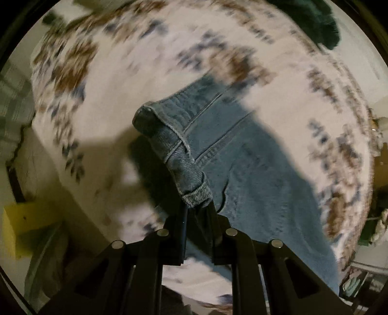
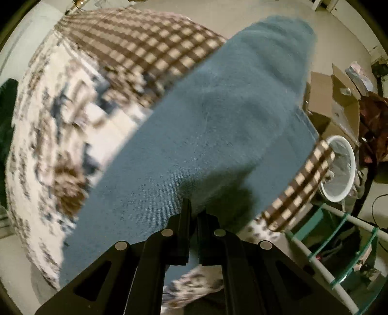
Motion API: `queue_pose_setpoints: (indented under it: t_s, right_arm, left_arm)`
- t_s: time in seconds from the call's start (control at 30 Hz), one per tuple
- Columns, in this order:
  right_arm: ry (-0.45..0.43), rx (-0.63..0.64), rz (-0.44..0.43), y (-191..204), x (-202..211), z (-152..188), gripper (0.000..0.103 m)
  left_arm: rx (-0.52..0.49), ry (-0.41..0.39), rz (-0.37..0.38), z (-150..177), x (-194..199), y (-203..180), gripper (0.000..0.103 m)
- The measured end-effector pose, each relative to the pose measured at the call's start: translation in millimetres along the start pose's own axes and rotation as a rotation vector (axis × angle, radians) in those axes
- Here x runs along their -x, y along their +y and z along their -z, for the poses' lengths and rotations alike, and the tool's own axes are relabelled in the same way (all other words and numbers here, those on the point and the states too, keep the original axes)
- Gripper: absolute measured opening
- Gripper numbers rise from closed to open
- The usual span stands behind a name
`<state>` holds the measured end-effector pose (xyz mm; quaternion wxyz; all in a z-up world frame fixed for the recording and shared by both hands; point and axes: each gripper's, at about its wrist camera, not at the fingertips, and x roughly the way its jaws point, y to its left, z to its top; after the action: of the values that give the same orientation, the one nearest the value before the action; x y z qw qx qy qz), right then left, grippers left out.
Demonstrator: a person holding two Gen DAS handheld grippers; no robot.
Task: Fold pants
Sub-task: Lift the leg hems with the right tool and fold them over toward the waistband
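Blue denim pants (image 1: 242, 155) lie on a white floral bedspread (image 1: 116, 97). In the left wrist view, my left gripper (image 1: 197, 208) is shut on the pants' waistband (image 1: 169, 135), which is lifted and bunched above the spread. In the right wrist view, my right gripper (image 2: 194, 213) is shut on a fold of the pants (image 2: 213, 121), whose leg stretches away toward the top right, over the bed's edge. Both views are motion-blurred.
A brown checked blanket (image 2: 145, 43) covers the far part of the bed. A white bin (image 2: 339, 169), cardboard boxes (image 2: 334, 101) and a white-and-teal rack (image 2: 339, 254) stand on the floor at the right. A dark green cloth (image 1: 312, 19) lies at the top.
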<state>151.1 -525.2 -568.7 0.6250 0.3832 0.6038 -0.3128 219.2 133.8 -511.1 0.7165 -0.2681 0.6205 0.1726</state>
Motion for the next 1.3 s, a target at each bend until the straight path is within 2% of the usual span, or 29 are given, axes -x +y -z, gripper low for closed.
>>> queue_pose_setpoints:
  t_s: [0.23, 0.37, 0.4, 0.43, 0.5, 0.53, 0.6, 0.63, 0.67, 0.83, 1.0, 1.1, 1.17, 1.23, 1.3]
  right_arm:
    - [0.021, 0.056, 0.049, -26, -54, 19, 0.004]
    - [0.063, 0.063, 0.024, -42, -76, 23, 0.006]
    - [0.074, 0.058, 0.002, -47, -78, 23, 0.016]
    - [0.087, 0.058, -0.009, -54, -79, 22, 0.031]
    - [0.094, 0.043, -0.039, -70, -74, 22, 0.038]
    - [0.087, 0.026, -0.078, -82, -68, 23, 0.04]
    - [0.053, -0.02, -0.102, -105, -55, 23, 0.045]
    - [0.029, -0.06, -0.119, -121, -47, 22, 0.046]
    - [0.009, -0.1, -0.145, -135, -42, 20, 0.046]
    - [-0.091, -0.26, -0.237, -190, -25, -7, 0.046]
    - [-0.175, -0.379, -0.241, -219, -28, -48, 0.046]
    - [-0.169, -0.449, -0.254, -226, -44, -71, 0.046]
    - [-0.189, -0.488, -0.294, -222, -48, -80, 0.042]
    - [-0.225, -0.495, -0.321, -222, -45, -83, 0.026]
    - [-0.233, -0.466, -0.338, -220, -43, -83, 0.016]
  left_arm:
    - [0.029, 0.012, -0.005, 10, -52, 26, 0.012]
    - [0.013, 0.018, -0.003, 11, -54, 27, 0.016]
    - [0.005, 0.013, 0.001, 11, -51, 26, 0.016]
    - [-0.003, 0.01, -0.001, 12, -46, 26, 0.016]
    - [-0.026, -0.006, 0.006, 19, -29, 23, 0.02]
    - [-0.046, -0.018, 0.007, 22, -22, 20, 0.027]
    - [-0.104, -0.037, 0.009, 30, -10, 7, 0.055]
    - [-0.138, -0.037, 0.014, 35, -7, -2, 0.082]
    - [-0.164, -0.038, 0.016, 40, -7, -8, 0.089]
    - [-0.336, 0.013, 0.035, 65, -29, -74, 0.089]
    - [-0.477, 0.043, 0.039, 98, -57, -133, 0.089]
    - [-0.542, 0.071, 0.011, 115, -80, -158, 0.089]
    - [-0.574, 0.095, -0.009, 125, -94, -167, 0.089]
    - [-0.593, 0.119, -0.032, 131, -105, -169, 0.089]
    - [-0.601, 0.153, -0.05, 136, -116, -168, 0.089]
